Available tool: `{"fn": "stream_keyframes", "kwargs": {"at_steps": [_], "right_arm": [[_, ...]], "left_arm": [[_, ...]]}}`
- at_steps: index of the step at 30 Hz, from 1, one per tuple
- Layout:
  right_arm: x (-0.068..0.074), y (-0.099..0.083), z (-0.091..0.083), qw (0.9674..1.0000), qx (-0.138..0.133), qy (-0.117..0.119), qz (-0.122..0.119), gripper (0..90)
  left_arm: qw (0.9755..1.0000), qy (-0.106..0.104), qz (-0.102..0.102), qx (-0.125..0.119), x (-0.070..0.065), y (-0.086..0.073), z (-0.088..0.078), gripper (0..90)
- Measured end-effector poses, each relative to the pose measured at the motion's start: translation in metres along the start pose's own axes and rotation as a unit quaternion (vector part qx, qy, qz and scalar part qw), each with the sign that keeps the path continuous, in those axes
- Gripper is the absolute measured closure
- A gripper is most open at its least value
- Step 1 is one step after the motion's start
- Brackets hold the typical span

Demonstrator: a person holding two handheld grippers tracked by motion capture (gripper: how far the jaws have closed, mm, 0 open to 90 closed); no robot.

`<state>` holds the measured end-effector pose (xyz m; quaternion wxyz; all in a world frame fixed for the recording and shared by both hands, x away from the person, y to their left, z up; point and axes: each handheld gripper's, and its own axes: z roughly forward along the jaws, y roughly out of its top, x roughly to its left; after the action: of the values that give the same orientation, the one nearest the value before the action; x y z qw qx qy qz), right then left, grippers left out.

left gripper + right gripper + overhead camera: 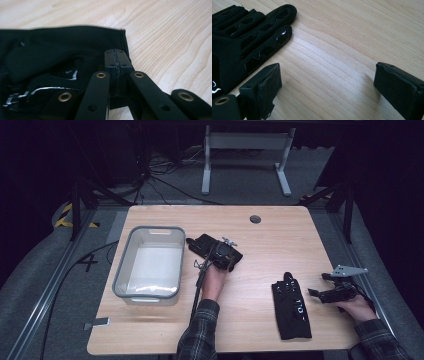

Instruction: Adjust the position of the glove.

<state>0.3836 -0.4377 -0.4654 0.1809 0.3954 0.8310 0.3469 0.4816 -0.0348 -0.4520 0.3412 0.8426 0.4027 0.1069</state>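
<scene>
A: The left claw [115, 62] is pinching the cuff edge of the black glove [212, 247], jaws fully together, beside the grey bin [150, 295].

B: Lifting before swinging over the rim is wise. The right claw [327, 85] is gaping, empty, near the second glove [291, 307] on the surface [280, 240].

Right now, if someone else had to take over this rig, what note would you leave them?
Left tongs: shut on the cuff edge of a black glove, beside the grey bin, near the table's middle.
Right tongs: open, holding nothing, low over the table at its right side.
Second black glove: flat on the table just left of the right tongs, untouched.
Bin: looks empty.
Done: first glove gripped.
Left, most likely: put that glove into the bin, then pick up the second glove and do the same.
</scene>
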Motion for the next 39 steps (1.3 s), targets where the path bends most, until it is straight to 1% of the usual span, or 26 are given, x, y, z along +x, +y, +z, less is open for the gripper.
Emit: {"fn": "stream_keyframes", "kwargs": {"at_steps": [2, 5, 8, 11, 13, 18, 20, 23, 30, 31, 32, 35, 37, 38, 39], "right_arm": [[0.000, 0.000, 0.000, 1.0000, 0.001, 0.003, -0.001, 7.5], [0.000, 0.000, 0.000, 1.0000, 0.001, 0.004, -0.003, 7.0], [0.000, 0.000, 0.000, 1.0000, 0.002, 0.005, -0.003, 6.3], [0.000, 0.000, 0.000, 1.0000, 0.003, 0.005, -0.004, 6.1], [0.000, 0.000, 0.000, 1.0000, 0.003, 0.004, -0.002, 6.1], [0.000, 0.000, 0.000, 1.0000, 0.003, 0.002, 0.000, 6.2], [0.000, 0.000, 0.000, 1.0000, 0.003, 0.002, 0.000, 6.2], [0.000, 0.000, 0.000, 1.0000, 0.002, 0.001, 0.001, 6.4], [0.000, 0.001, 0.000, 1.0000, 0.003, 0.006, -0.004, 7.2], [0.000, 0.001, 0.000, 1.0000, 0.003, 0.006, -0.004, 7.2], [0.000, 0.001, 0.000, 1.0000, 0.003, 0.006, -0.004, 7.3], [0.000, 0.001, 0.000, 1.0000, 0.003, 0.007, -0.005, 7.3], [0.000, 0.001, 0.000, 1.0000, 0.004, 0.007, -0.005, 7.3], [0.000, 0.001, 0.000, 1.0000, 0.004, 0.007, -0.005, 7.4], [0.000, 0.001, 0.000, 1.0000, 0.004, 0.007, -0.006, 7.4]], "left_arm": [[1.0000, -0.003, -0.003, -0.002, 0.000, -0.002, 0.001, 89.9], [0.9999, -0.013, 0.000, 0.001, -0.001, -0.006, -0.002, 89.9], [0.9996, -0.027, 0.002, 0.006, -0.003, -0.012, -0.007, 89.9], [0.9990, -0.043, 0.000, 0.007, -0.005, -0.017, -0.011, 89.9], [0.9986, -0.052, 0.003, 0.011, -0.006, -0.020, -0.013, 89.9], [0.9976, -0.065, 0.013, 0.019, -0.013, -0.026, -0.019, 89.9], [0.9972, -0.067, 0.022, 0.025, -0.016, -0.028, -0.021, 89.9], [0.9967, -0.072, 0.030, 0.025, -0.020, -0.031, -0.024, 89.9], [0.9938, -0.092, 0.052, 0.032, -0.032, -0.042, -0.032, 89.9], [0.9928, -0.099, 0.055, 0.037, -0.034, -0.045, -0.034, 89.9], [0.9926, -0.101, 0.056, 0.037, -0.037, -0.047, -0.036, 89.9], [0.9908, -0.111, 0.065, 0.041, -0.043, -0.053, -0.040, 89.9], [0.9895, -0.115, 0.074, 0.045, -0.048, -0.057, -0.044, 89.9], [0.9893, -0.114, 0.080, 0.044, -0.050, -0.060, -0.046, 89.9], [0.9891, -0.116, 0.080, 0.042, -0.053, -0.063, -0.048, 89.9]]}}
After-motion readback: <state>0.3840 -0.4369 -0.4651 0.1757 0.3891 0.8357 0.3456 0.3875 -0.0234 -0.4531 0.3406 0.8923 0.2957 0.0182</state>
